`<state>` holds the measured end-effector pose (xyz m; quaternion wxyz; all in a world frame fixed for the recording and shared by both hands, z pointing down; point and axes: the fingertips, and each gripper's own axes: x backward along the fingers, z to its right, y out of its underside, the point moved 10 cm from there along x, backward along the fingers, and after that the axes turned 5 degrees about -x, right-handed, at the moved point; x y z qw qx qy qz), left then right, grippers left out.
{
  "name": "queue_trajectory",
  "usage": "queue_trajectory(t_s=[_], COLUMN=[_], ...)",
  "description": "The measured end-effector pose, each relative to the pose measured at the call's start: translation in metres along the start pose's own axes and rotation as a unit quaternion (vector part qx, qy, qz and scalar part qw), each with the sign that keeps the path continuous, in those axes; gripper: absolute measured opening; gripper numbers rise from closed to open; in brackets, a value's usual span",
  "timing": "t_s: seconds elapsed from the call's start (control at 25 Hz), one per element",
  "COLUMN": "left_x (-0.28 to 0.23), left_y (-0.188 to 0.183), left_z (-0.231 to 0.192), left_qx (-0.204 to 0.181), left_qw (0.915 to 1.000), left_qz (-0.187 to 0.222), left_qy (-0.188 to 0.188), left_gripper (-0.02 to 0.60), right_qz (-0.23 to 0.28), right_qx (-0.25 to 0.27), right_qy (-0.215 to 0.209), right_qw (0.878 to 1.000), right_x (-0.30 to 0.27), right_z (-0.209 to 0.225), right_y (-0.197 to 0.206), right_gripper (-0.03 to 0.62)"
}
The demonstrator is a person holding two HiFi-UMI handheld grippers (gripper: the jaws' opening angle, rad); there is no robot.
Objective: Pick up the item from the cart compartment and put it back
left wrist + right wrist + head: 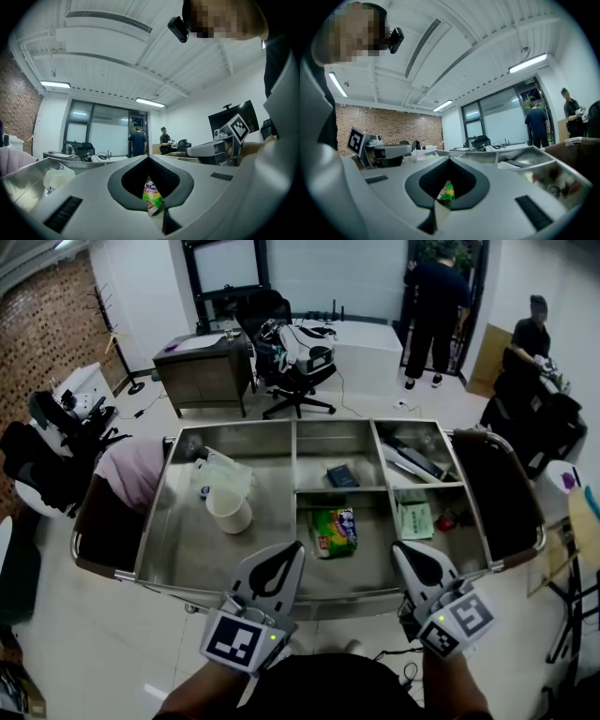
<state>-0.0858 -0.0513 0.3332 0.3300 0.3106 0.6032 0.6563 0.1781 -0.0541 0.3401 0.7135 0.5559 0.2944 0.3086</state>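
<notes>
Green snack packet (334,532) lies in the steel cart's (178,559) middle front compartment. Left gripper (286,555) and right gripper (405,552) hover at the cart's near rim, jaws together, empty.

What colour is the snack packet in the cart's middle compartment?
The snack packet is mostly green and white; head view.

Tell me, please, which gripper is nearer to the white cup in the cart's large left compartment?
Left. The left gripper sits at the near edge of the cart, right of the white cup; the right gripper is farther right, beyond the green snack packet.
</notes>
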Motion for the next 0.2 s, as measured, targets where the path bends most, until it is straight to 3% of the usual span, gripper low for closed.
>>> queue_trajectory(t_s=[0.2], left_x=[-0.0001], left_y=[-0.0007], left_z=[0.0], left_qx=[-0.001], left_qw=[1.0], left_qz=[0.002], left_qy=[-0.002], left_gripper=[0.0], right_qz=[0.003], right_qx=[0.001], right_qy=[0.0], right_qw=[1.0], right_x=[0.0003], right_z=[0.0003], right_y=[-0.0009], right_gripper=[0.011])
